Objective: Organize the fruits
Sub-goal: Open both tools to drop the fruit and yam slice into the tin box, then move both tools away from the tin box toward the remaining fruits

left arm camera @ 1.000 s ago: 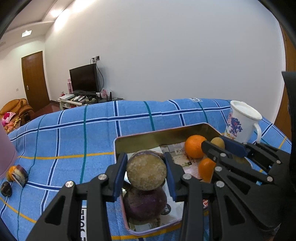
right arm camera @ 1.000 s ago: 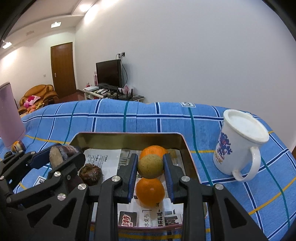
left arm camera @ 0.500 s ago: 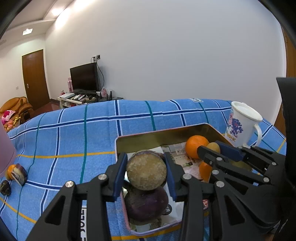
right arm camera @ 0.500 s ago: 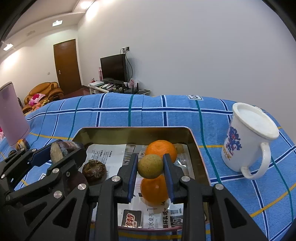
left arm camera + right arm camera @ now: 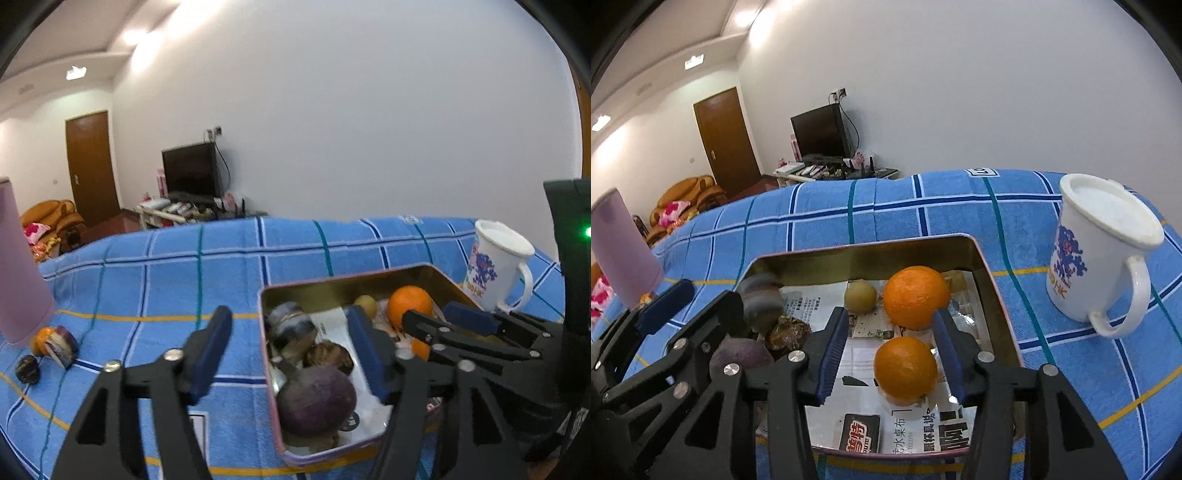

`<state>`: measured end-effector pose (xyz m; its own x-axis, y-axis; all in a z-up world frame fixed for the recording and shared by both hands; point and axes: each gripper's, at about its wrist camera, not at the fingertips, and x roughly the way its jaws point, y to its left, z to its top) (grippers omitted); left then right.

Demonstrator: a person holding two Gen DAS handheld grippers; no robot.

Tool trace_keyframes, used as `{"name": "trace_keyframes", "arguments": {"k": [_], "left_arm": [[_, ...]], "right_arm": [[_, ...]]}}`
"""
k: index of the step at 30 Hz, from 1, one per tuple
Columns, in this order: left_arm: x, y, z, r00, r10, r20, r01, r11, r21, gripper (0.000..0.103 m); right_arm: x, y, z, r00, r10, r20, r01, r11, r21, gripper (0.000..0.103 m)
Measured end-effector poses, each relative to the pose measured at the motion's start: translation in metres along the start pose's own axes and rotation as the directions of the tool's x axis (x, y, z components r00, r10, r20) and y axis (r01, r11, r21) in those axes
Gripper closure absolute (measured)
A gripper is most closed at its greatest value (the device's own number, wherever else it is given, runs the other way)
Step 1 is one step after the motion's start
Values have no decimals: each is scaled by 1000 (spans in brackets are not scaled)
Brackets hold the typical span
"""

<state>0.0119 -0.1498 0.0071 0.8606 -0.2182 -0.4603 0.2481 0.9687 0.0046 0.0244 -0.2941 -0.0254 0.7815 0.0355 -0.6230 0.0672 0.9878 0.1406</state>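
Reading "DHK" on the mug (image 5: 1097, 254); both claws just opened, gripping nothing.

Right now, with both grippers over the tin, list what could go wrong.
1. Both grippers have just been opening. The cut purple fruit and the small green fruit now lie loose in the tin and may roll on its paper lining.
2. The left gripper and right gripper stand close side by side; pulling back carelessly could make them collide.
3. The white mug stands right beside the tin's right wall; a sideways swing could tip it.
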Motion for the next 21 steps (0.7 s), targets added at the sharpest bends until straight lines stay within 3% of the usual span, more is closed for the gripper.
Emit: {"name": "trace_keyframes", "arguments": {"k": [2,4,5,8,11,15,21], "left_arm": [[-6,2,1,999,16,30,-16,1000,2,21],[-12,7,4,998,29,57,-28,999,-20,3],[-15,11,4,997,33,70,-31,999,-41,0],[-21,20,5,996,17,87,-10,997,-81,0],[-23,17,4,995,41,88,-37,998,-51,0],[-28,13,3,993,62,100,-61,998,-15,0],[-33,18,1,989,82,123,-80,996,-26,0]], "right_arm": [[-3,-2,1,1000,6,14,-7,1000,9,52],[-9,-2,3,999,5,41,-5,1000,11,51],[-14,-2,4,998,-5,70,5,1000,11,48],[-33,-6,7,985,-21,170,17,999,30,24],[-53,-12,7,953,-45,299,28,998,61,15],[-69,-18,5,917,-81,392,47,994,95,13],[-79,-20,-3,887,-81,455,25,992,127,13]]}}
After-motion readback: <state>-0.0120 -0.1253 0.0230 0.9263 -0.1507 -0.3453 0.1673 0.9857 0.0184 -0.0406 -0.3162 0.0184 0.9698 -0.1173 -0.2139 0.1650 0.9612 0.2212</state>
